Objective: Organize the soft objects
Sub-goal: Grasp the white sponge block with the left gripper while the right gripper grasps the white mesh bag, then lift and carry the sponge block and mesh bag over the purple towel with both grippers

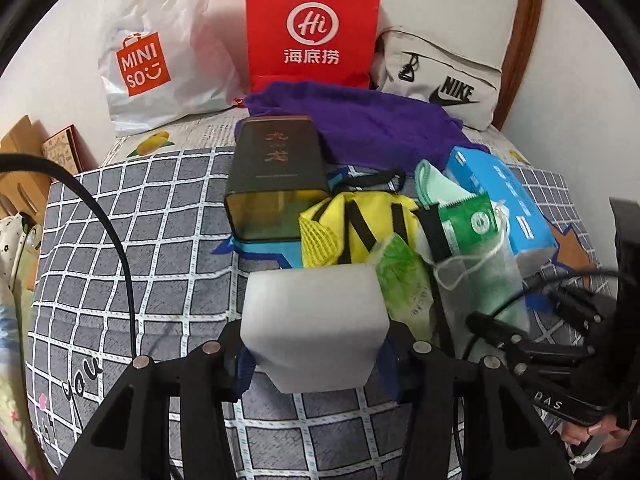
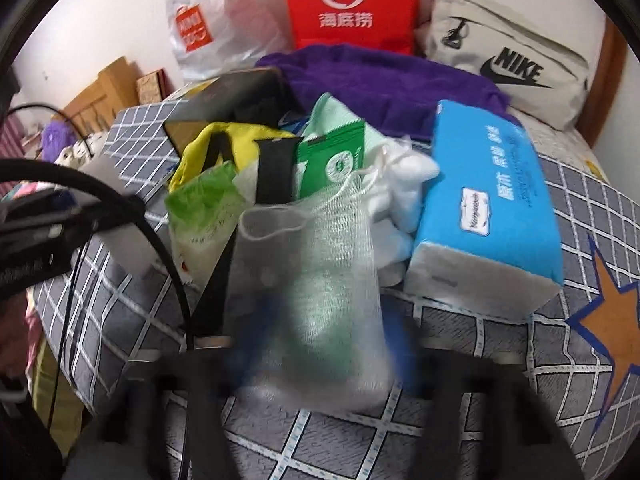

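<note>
Gripping a white foam block [image 1: 316, 320] between its blue-padded fingers, the left gripper [image 1: 316, 364] holds it just above the grey checked bedspread [image 1: 120, 240], near the front edge of the bed. The right gripper [image 2: 316, 356] is blurred, yet its jaws sit narrow against the lower end of a white mesh pouch [image 2: 316, 272] with something pale green inside, so it appears clamped on that pouch. Behind both, toward the middle of the bed, lies the heap of soft things: a yellow bag [image 1: 360, 224] with black straps, a green-printed packet [image 1: 400, 276], a green sachet [image 2: 332, 156], white cotton balls [image 2: 400, 200] and a blue tissue pack [image 2: 492, 204]. A dark tin [image 1: 276, 172] lies on its side at the heap's left. A purple towel [image 1: 372, 124] spreads behind it. Along the far edge stand a white shopping bag [image 1: 156, 48], a red paper bag [image 1: 312, 28] and a beige pouch [image 1: 440, 76]
</note>
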{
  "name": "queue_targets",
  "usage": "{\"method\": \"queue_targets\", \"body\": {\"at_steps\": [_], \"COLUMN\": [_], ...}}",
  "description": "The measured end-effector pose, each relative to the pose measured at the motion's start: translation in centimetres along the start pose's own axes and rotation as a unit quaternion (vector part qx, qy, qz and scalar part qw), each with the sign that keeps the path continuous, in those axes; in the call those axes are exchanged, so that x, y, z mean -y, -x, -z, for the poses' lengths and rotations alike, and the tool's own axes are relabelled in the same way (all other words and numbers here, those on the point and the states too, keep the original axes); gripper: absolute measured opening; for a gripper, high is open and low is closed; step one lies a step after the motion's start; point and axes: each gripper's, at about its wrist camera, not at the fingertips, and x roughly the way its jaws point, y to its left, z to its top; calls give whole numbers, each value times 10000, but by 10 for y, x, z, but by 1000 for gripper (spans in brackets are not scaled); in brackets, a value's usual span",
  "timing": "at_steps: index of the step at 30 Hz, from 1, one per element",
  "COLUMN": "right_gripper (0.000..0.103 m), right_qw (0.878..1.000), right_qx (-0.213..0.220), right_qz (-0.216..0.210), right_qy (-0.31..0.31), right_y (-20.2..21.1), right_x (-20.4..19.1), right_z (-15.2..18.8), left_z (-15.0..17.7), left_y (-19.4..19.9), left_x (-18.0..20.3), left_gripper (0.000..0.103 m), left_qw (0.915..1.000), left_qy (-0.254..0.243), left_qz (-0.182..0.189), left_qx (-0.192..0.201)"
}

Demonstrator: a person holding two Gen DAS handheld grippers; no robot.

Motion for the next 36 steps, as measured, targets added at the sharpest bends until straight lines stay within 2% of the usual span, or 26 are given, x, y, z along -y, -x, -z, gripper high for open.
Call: {"method": "queue_targets", "body": {"at_steps": [4, 8, 21, 29, 36], "right_gripper": [21, 13, 7, 7, 7], "right_qw": [9998, 9992, 9937, 9919, 9915], "right_qx": [154, 266, 878, 1121, 1204], "right_qz": [-58, -161, -606, -511, -319], "right_qy": [-56, -263, -355, -319, -371], "right_y": [21, 39, 82, 88, 67], "right_x": [10, 23, 43, 65, 90], "right_z": [2, 0, -25, -71, -125], "left_z": [-6, -11, -44, -78, -125], "left_y": [0, 2, 25, 24, 2], "left_x": [-4, -6, -20, -28, -38], "left_gripper": [47, 47, 47, 47, 47], "left_qw": [10000, 10000, 9994, 9992, 9995], "left_qy": [45, 14, 57, 22, -87], "left_qz": [71, 52, -4, 33, 130], "left_qx": [38, 50, 334, 402, 284]}}
